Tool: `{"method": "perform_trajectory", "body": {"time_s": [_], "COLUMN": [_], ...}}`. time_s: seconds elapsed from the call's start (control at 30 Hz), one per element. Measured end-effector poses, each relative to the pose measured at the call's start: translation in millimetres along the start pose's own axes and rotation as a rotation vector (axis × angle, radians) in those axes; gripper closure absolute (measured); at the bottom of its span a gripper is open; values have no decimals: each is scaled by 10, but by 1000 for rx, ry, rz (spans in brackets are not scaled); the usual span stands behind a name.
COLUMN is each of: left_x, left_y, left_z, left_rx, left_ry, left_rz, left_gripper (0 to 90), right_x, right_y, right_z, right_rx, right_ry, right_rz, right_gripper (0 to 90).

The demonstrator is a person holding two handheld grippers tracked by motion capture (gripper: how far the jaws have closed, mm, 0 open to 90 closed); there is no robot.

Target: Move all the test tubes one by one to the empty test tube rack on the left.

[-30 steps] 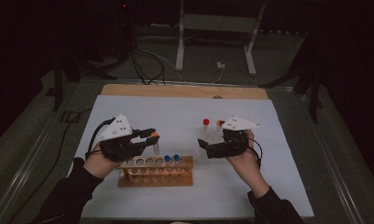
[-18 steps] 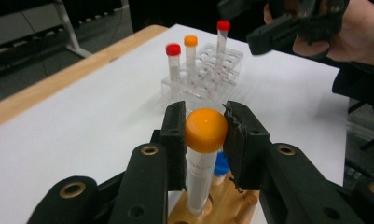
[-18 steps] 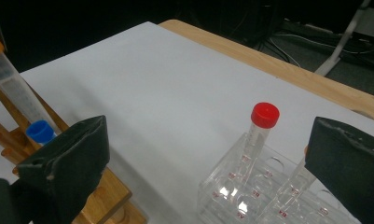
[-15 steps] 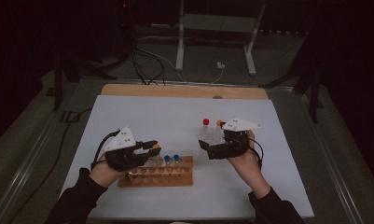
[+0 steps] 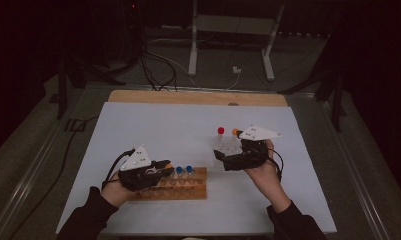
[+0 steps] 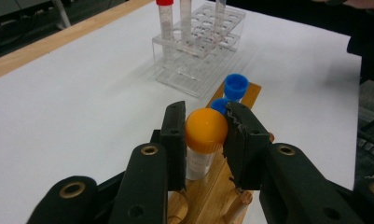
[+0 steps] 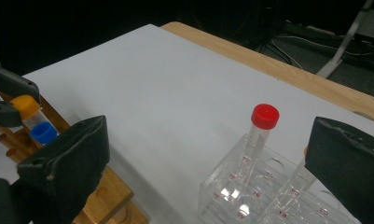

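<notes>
The small clear tube with the orange screw cap [image 6: 205, 140] is pinched at its cap by your left tool [image 6: 206, 135] and stands over the flat wooden rack [image 5: 195, 186], just beside two blue-capped tubes [image 5: 183, 170]; keep it upright and lower it slowly into its hole. Your right tool [image 7: 208, 163] is spread wide by the clear plastic rack [image 7: 240, 196]. Both racks stand on the white desk [image 5: 178, 125], and the room behind is dark, with cables [image 5: 158, 65].
</notes>
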State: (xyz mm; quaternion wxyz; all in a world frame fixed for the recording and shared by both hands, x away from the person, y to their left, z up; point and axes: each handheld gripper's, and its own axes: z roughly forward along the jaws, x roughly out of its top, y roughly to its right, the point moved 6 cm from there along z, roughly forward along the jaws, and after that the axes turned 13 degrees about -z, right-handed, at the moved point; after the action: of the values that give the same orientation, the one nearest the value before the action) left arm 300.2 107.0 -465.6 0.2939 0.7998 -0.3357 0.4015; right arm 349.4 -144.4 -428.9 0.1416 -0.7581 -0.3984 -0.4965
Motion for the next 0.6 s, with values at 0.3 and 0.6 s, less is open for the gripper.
{"method": "perform_trajectory", "body": {"time_s": [0.3,0.6], "left_x": [-45,-55], "left_y": [-7,-22], "left_z": [48,40], "left_rx": [6,-11], "left_ry": [-25,-26], "left_rz": [10,14], "left_gripper": [713,708], "right_x": [-10,-12], "right_y": [-1,13], "right_z": [-2,-12], "right_rx": [4,3], "right_ry": [-1,3], "right_rz": [-3,0], "right_gripper": [0,0]}}
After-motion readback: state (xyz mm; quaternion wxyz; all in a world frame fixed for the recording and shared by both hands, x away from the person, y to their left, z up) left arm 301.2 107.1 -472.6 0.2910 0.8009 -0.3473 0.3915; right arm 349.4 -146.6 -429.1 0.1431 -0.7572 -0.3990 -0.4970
